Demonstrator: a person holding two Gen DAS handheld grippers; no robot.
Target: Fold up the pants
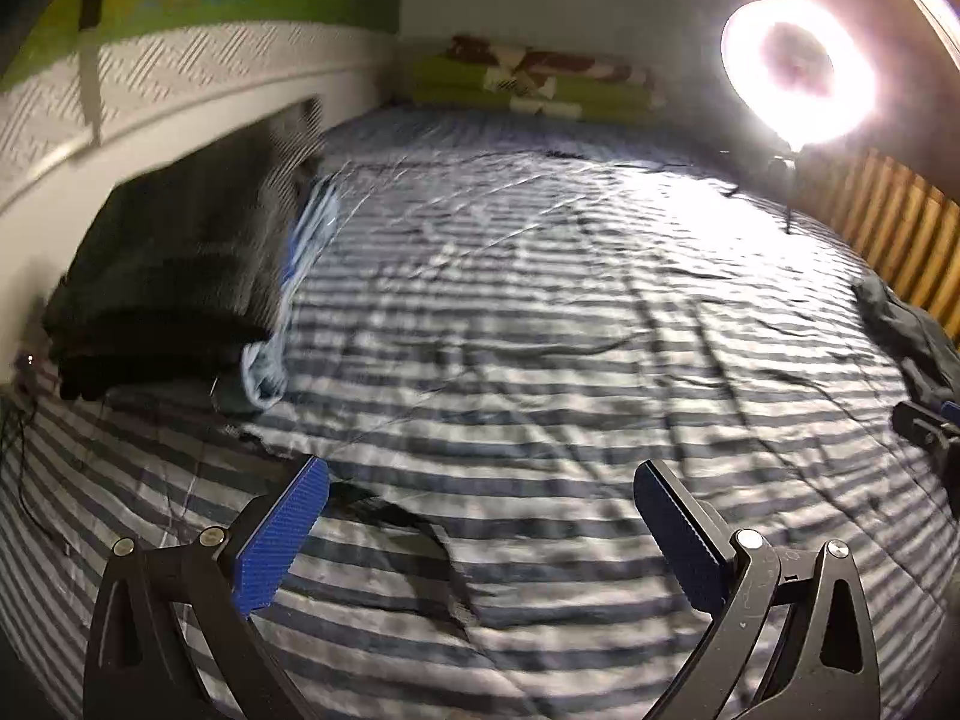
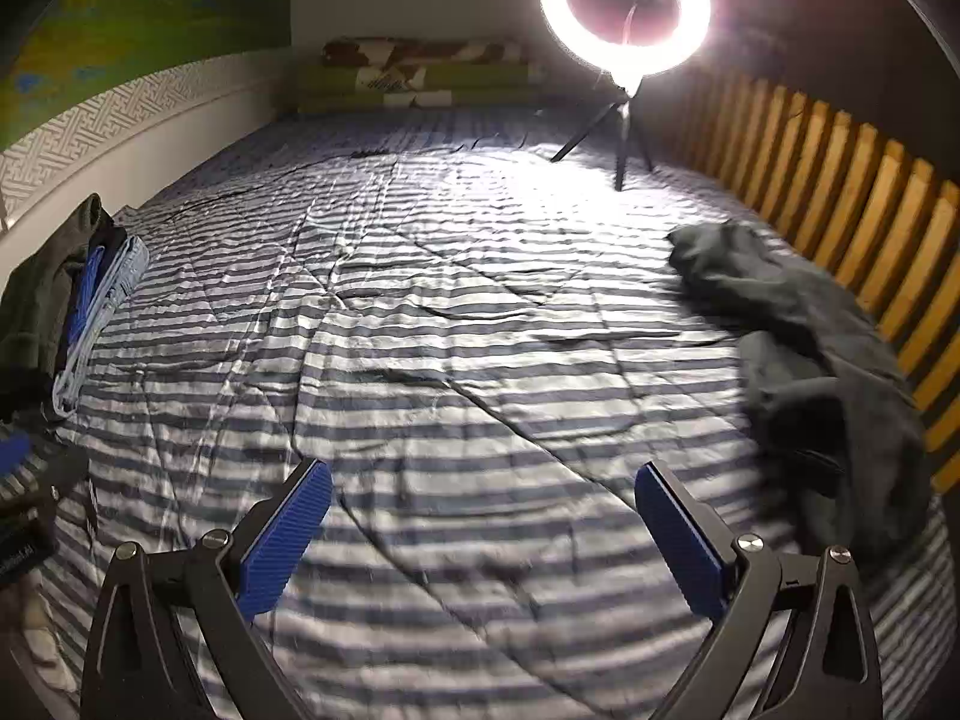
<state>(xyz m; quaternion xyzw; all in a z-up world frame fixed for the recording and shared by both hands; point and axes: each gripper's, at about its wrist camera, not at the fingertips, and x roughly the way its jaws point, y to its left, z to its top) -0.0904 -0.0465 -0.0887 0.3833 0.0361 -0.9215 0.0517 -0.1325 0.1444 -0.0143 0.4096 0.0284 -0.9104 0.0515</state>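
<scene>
Two grippers hang wide and empty above the striped bed [image 2: 420, 324]. The crumpled dark pants [image 2: 804, 354] lie at the right of the right wrist frame, beside the wooden slats [image 2: 840, 180], their length running from upper left to lower right. The right gripper [image 2: 483, 531] is nearer; the left gripper [image 1: 480, 531] sees them only at its right edge.

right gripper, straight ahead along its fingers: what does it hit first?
Likely the striped bedspread. The right gripper is open and empty, pointing over bare bed; the crumpled dark pants lie off to its right, out of that line. Depth is uncertain.
</scene>
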